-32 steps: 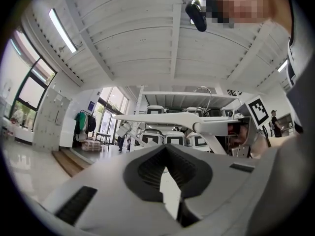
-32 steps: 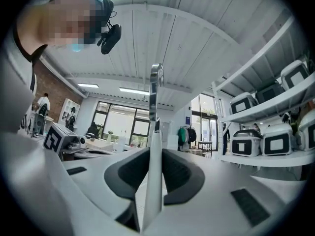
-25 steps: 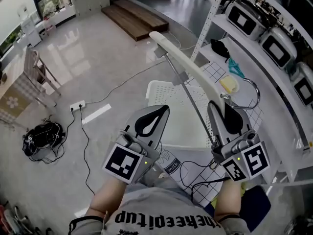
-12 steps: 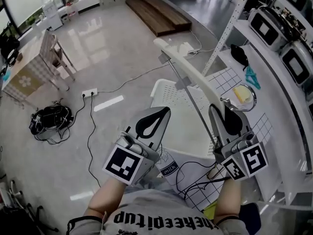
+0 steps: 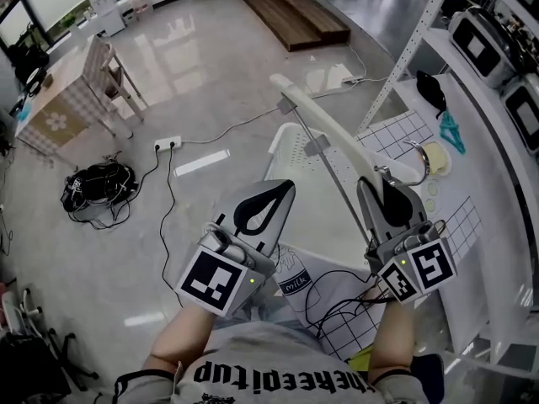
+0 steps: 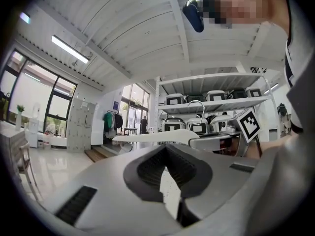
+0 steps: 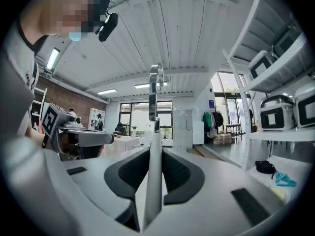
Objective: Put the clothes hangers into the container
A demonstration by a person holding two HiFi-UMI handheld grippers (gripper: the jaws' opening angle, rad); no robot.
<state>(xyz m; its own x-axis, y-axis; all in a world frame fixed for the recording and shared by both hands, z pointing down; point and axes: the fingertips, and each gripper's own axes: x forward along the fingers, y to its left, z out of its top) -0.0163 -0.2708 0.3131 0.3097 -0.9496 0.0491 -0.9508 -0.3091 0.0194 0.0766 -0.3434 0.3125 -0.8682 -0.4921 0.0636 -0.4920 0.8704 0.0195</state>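
The right claw [image 5: 386,194] grips one end of the white clothes hanger [image 5: 341,133], holding it out toward 11 o'clock over the white perforated container [image 5: 282,154], probably for lowering in, while the left claw [image 5: 282,188] at 9 o'clock is closed and empty.

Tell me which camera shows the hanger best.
The head view: most of the hanger shows from above. The left gripper view shows it side-on; the right gripper view shows only its thin edge in the right claw.
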